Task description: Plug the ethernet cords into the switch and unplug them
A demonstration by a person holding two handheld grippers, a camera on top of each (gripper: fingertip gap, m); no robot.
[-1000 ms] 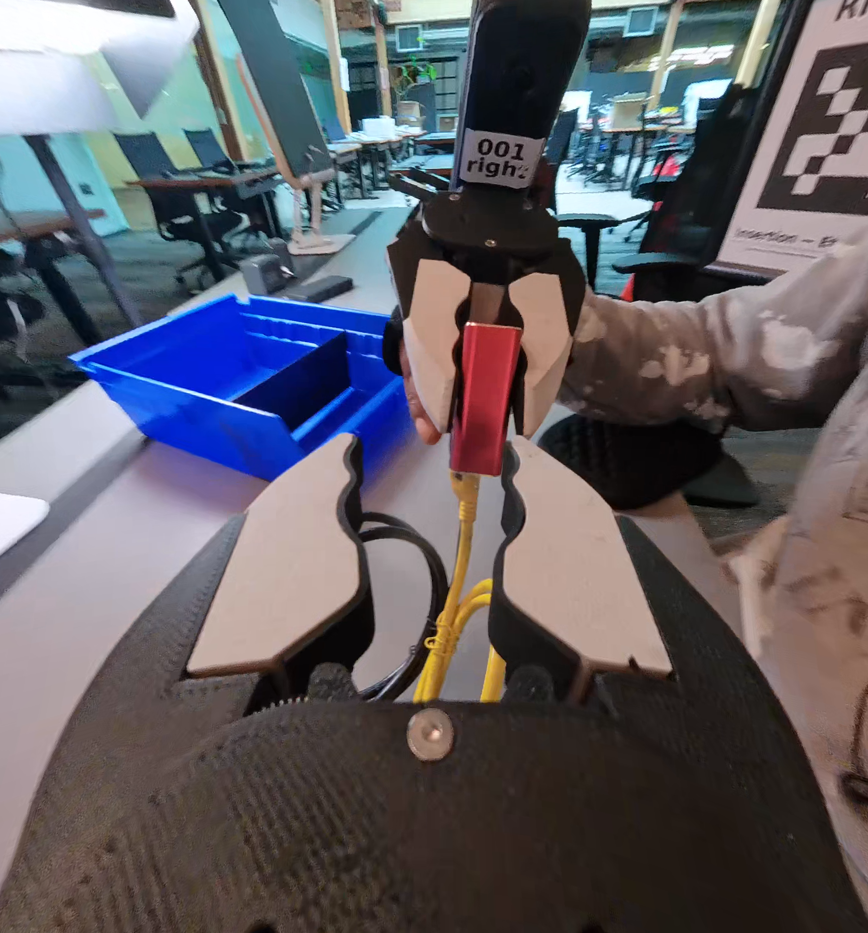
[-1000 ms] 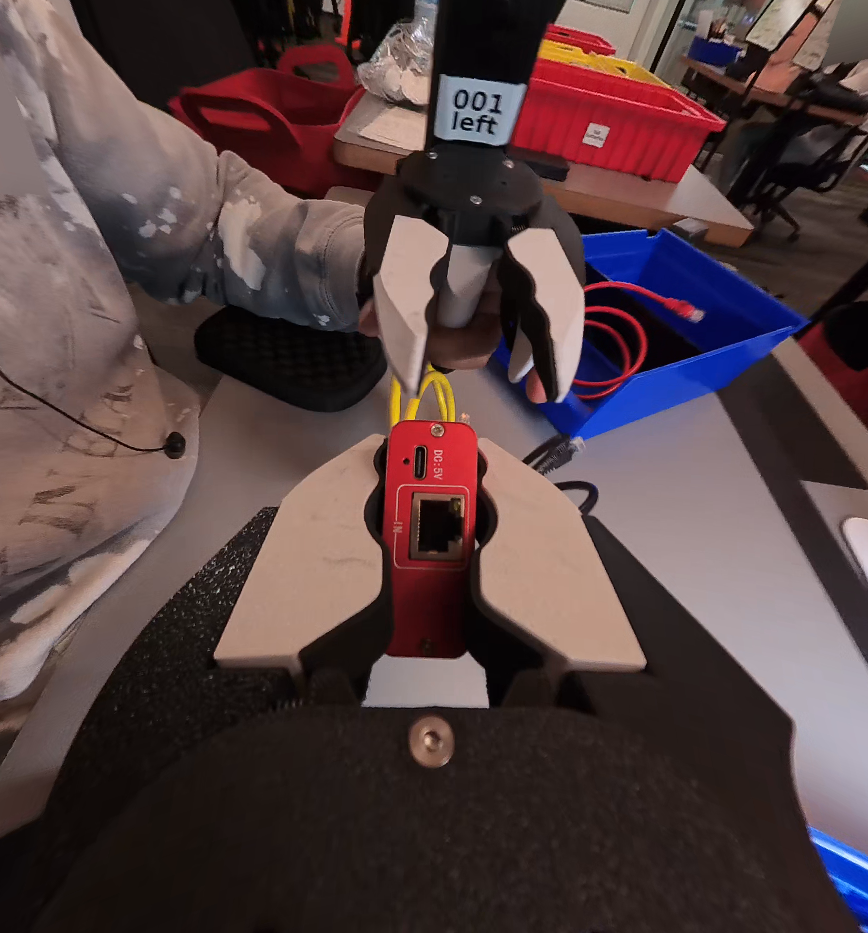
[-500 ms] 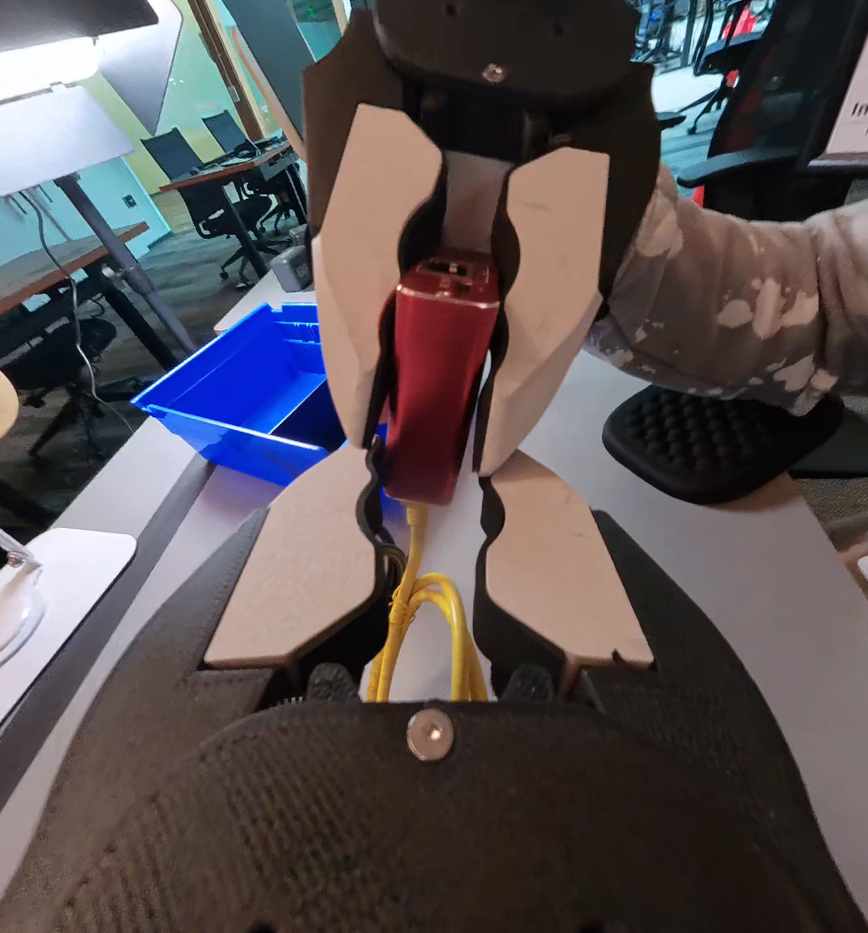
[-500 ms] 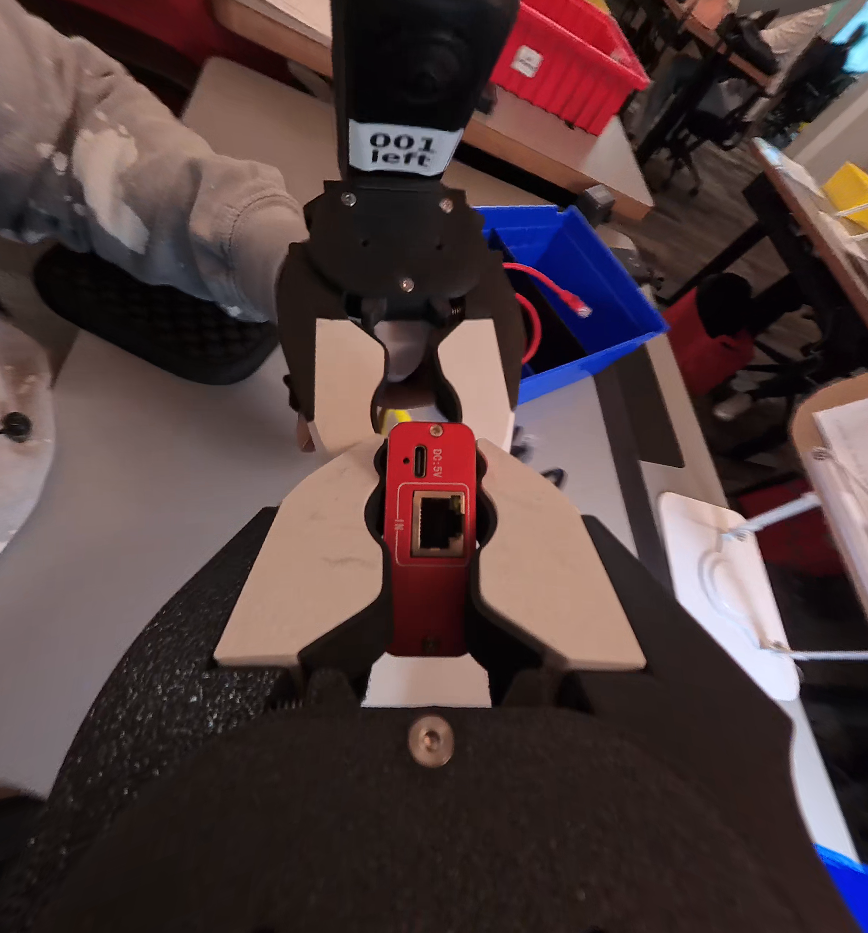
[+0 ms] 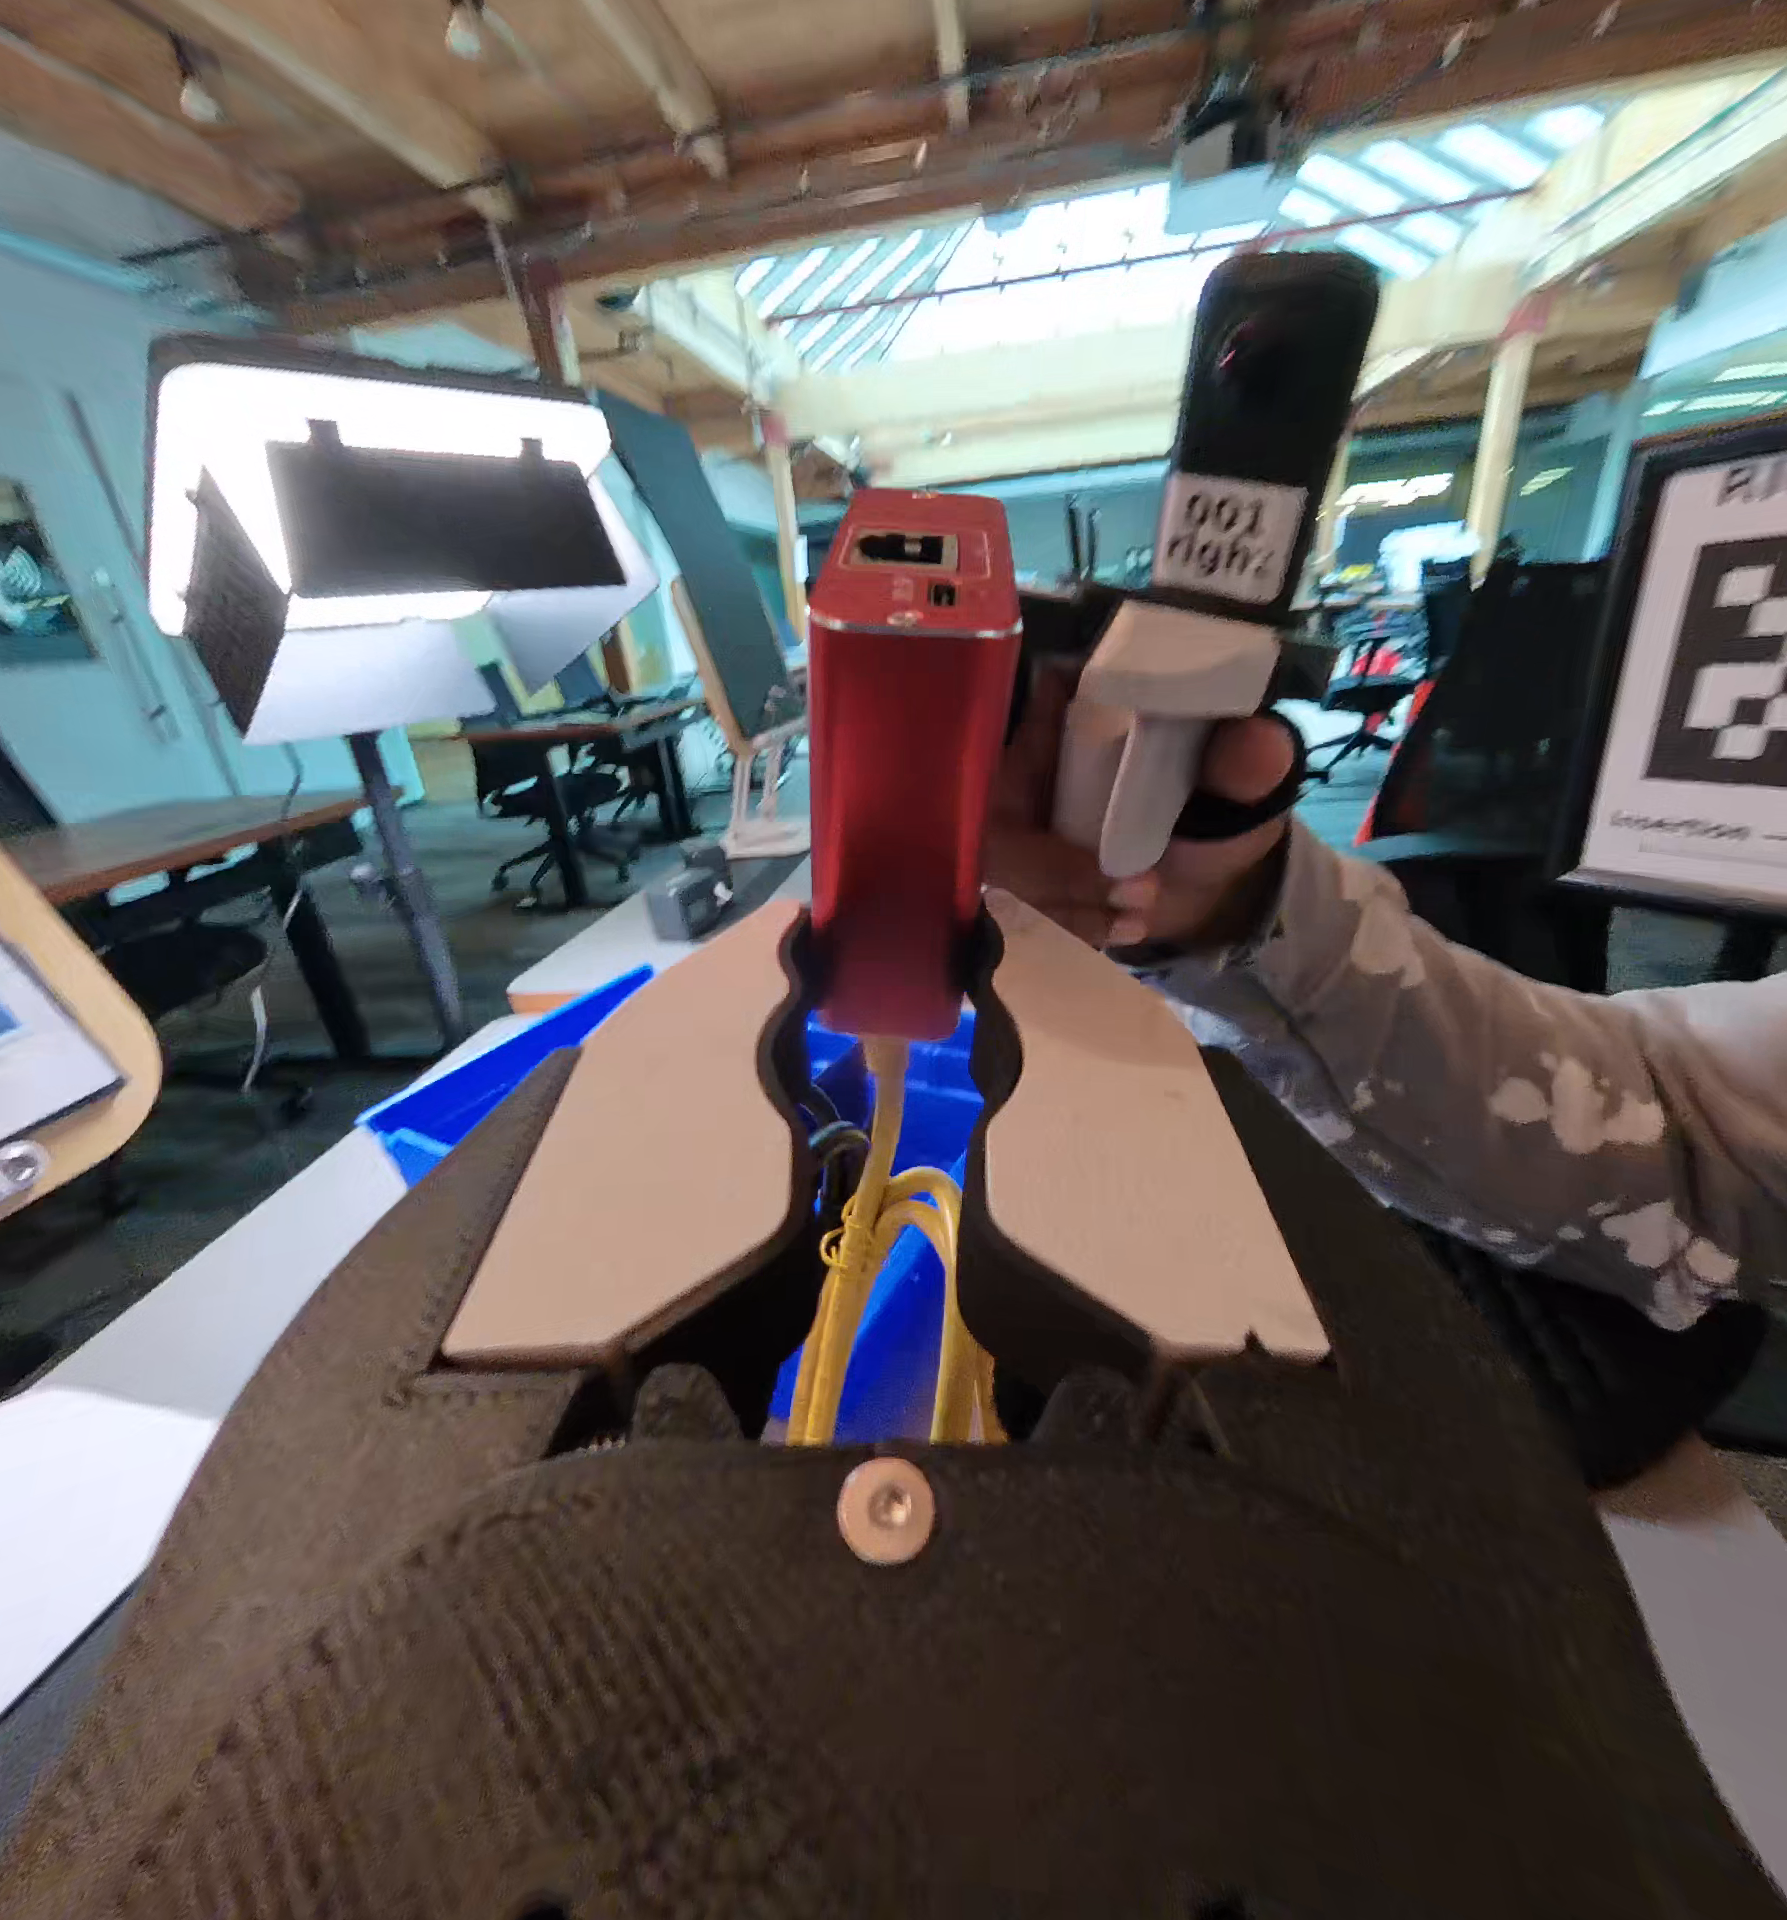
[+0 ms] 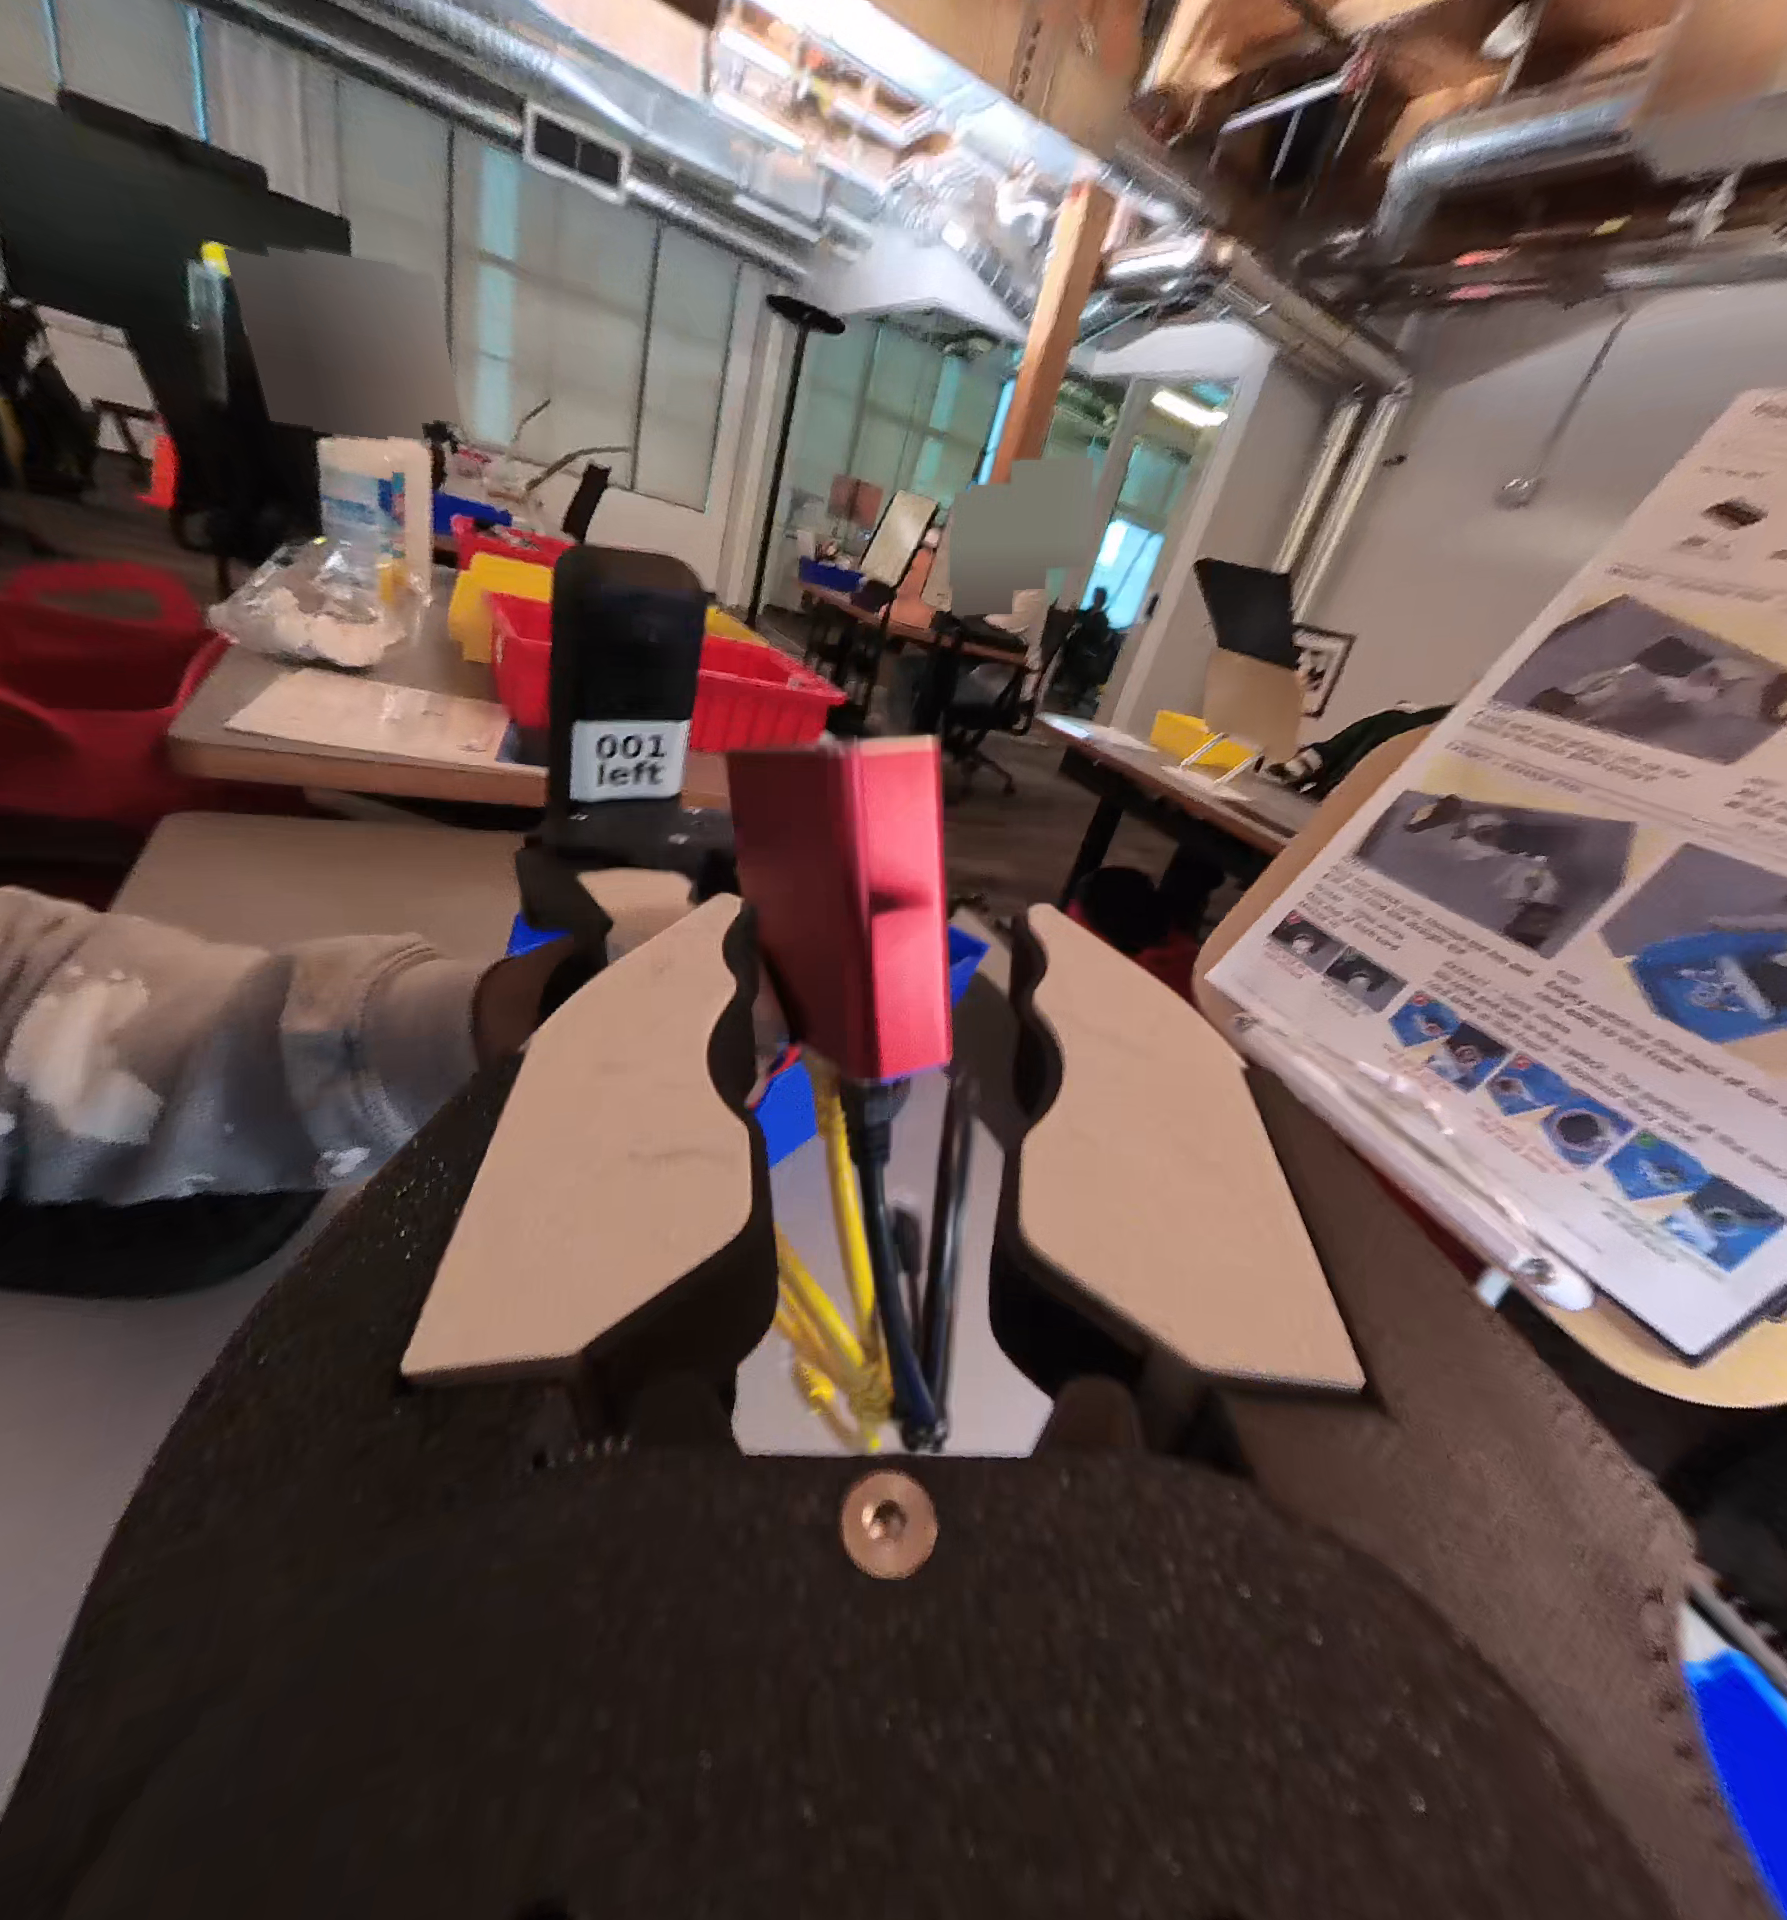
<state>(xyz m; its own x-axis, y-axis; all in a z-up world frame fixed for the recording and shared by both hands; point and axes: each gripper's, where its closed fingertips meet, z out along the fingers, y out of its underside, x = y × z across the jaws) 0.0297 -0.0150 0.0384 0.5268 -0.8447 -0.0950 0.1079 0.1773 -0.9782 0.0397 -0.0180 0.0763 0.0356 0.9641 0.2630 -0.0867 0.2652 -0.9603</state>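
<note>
While upright, switch (image 5: 904, 790) over blue bin (image 5: 473, 1091).

I count one red switch (image 5: 904, 800), one yellow cord (image 5: 847, 1278) and one black cable (image 6: 884, 1226) in its underside, two grippers, left (image 5: 884, 997) and right (image 6: 878, 997), one blue bin (image 5: 515, 1081), one instruction board (image 6: 1554, 935).
</note>
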